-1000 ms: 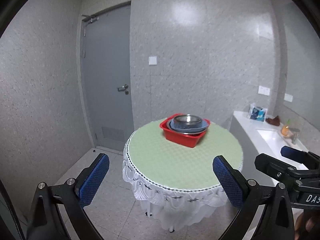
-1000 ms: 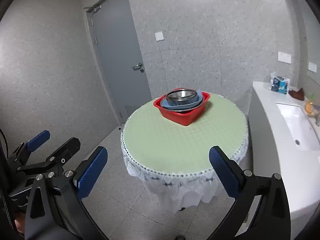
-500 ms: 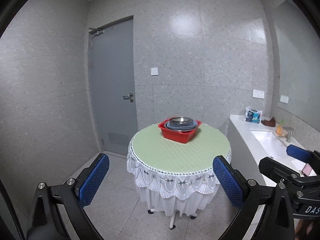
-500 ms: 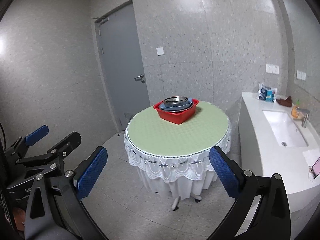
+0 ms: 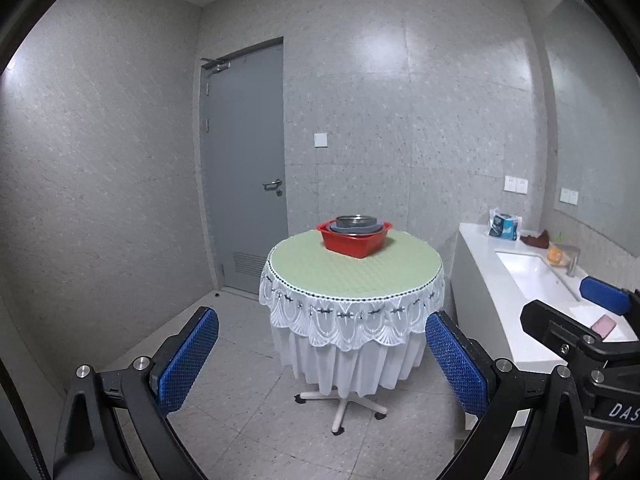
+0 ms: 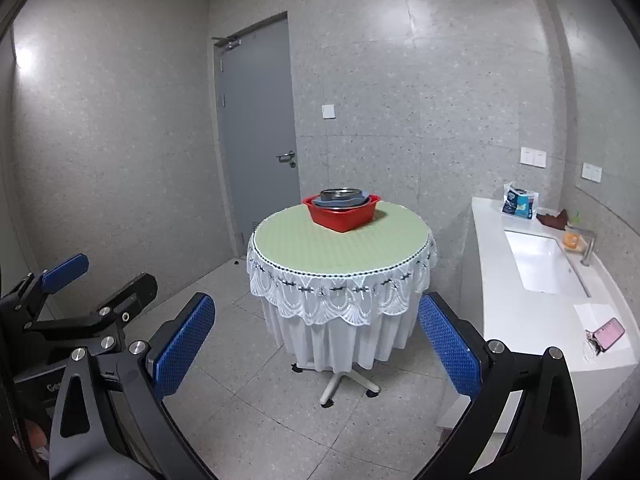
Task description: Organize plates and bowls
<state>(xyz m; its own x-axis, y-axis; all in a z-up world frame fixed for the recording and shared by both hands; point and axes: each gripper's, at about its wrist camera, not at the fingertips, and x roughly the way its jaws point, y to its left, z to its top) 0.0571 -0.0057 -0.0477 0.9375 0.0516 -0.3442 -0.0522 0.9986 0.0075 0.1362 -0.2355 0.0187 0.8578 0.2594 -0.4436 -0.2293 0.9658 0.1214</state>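
A red plastic basin stands at the far side of a round table with a green top and white lace skirt. In the basin lies a blue-grey plate with a steel bowl on it. My left gripper is open and empty, well back from the table above the floor. My right gripper is also open and empty, equally far back. Each gripper shows at the edge of the other's view.
A white counter with a sink runs along the right wall; a pink phone, a tissue pack and an orange cup lie on it. A grey door is behind the table. Grey tiled floor lies between me and the table.
Both grippers have drawn back and away from the table; it looks smaller now and its skirt and wheeled foot have come into view. Both stay open and empty.
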